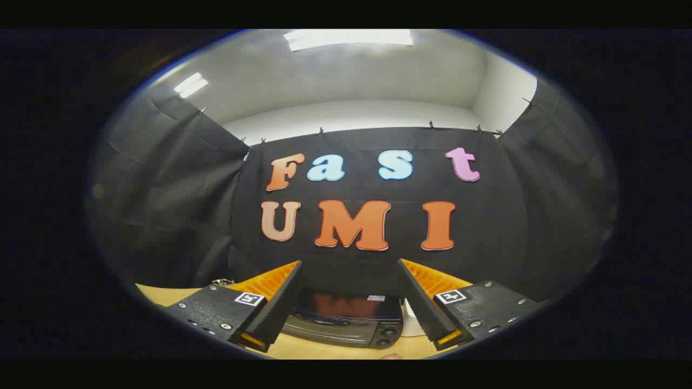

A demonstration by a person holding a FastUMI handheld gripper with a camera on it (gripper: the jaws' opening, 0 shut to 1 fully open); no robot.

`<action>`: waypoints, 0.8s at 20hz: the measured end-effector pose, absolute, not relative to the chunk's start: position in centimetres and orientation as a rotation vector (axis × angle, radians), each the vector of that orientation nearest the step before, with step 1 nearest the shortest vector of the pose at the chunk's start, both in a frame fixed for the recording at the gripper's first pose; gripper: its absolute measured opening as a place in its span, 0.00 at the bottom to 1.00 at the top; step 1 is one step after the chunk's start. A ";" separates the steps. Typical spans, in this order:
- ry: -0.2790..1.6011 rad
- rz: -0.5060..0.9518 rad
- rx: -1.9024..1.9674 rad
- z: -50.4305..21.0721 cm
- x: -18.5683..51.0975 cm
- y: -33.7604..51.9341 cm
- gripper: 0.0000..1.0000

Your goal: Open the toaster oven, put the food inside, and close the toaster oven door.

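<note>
The gripper (pixel 350 263) is held high with its fingers spread wide and nothing between them, probably so the person can line it up on the oven (pixel 346 324) below. The oven sits on a wooden table (pixel 162 294), seen low between the fingers and well beyond them, its door apparently shut. The food cannot be made out.

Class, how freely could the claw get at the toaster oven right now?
Probably freely: the claw is open, and the toaster oven sits on the table beyond its fingers with nothing between.
</note>
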State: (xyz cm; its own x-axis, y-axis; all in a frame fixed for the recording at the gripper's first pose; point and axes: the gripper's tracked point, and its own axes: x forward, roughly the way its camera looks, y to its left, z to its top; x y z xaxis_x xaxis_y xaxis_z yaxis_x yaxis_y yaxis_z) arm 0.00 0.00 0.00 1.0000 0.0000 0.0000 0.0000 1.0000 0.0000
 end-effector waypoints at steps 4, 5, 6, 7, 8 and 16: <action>0.011 0.003 0.006 -0.6 0.4 0.4 0.99; 0.002 -0.004 0.003 -0.4 0.4 0.2 0.99; -0.006 -0.008 -0.002 -0.1 0.4 0.0 0.99; -0.013 -0.011 -0.004 0.0 0.4 0.0 0.99; -0.017 -0.011 -0.003 0.1 0.3 -0.1 0.99; 0.006 -0.005 0.015 -1.7 2.5 0.6 0.99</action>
